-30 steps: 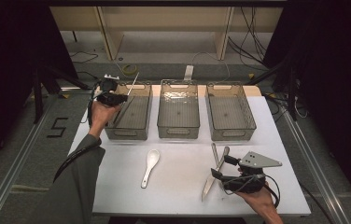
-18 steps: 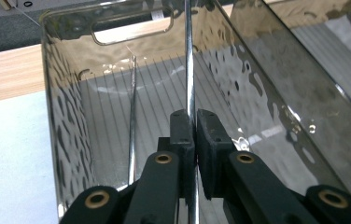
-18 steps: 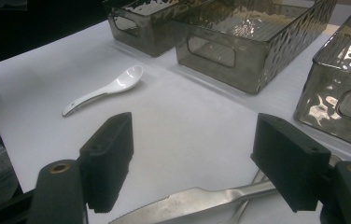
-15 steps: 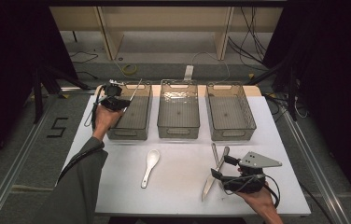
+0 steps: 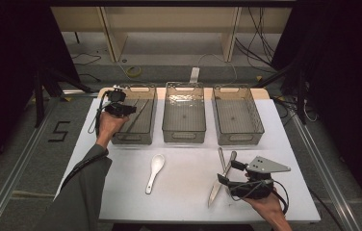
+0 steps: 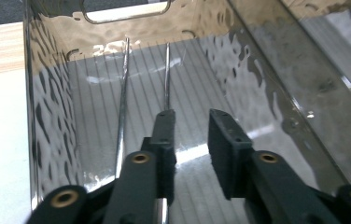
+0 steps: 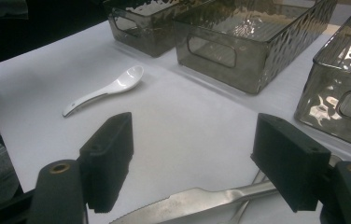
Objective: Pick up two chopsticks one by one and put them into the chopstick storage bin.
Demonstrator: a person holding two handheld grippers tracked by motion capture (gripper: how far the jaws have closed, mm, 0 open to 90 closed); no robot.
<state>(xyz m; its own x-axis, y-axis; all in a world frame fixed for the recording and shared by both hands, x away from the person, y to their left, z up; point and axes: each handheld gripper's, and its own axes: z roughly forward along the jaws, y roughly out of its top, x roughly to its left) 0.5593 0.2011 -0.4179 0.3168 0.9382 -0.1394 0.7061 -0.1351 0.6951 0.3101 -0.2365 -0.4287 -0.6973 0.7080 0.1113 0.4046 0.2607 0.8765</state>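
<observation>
Left gripper (image 6: pixel 190 135) hangs over the left bin (image 5: pixel 132 140), jaws just opened and gripping nothing; two thin shiny metal rods (image 6: pixel 123 93) lie along the bin's ribbed floor. Right gripper (image 7: pixel 197 163) sits wide open over a serrated knife (image 7: pixel 197 200) on the white table (image 5: pixel 184 192). Dark room, cables on the grey floor (image 5: pixel 208 53).

Table (image 5: pixel 188 192): 3 bins (image 5: pixel 184 120), spoon (image 5: pixel 154 172), knife (image 5: pixel 216 188).

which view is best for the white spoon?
High view: the whole white spoon lies unobstructed on the table, bowl toward the bins. Right gripper view shows the spoon complete too, but farther off and oblique.
</observation>
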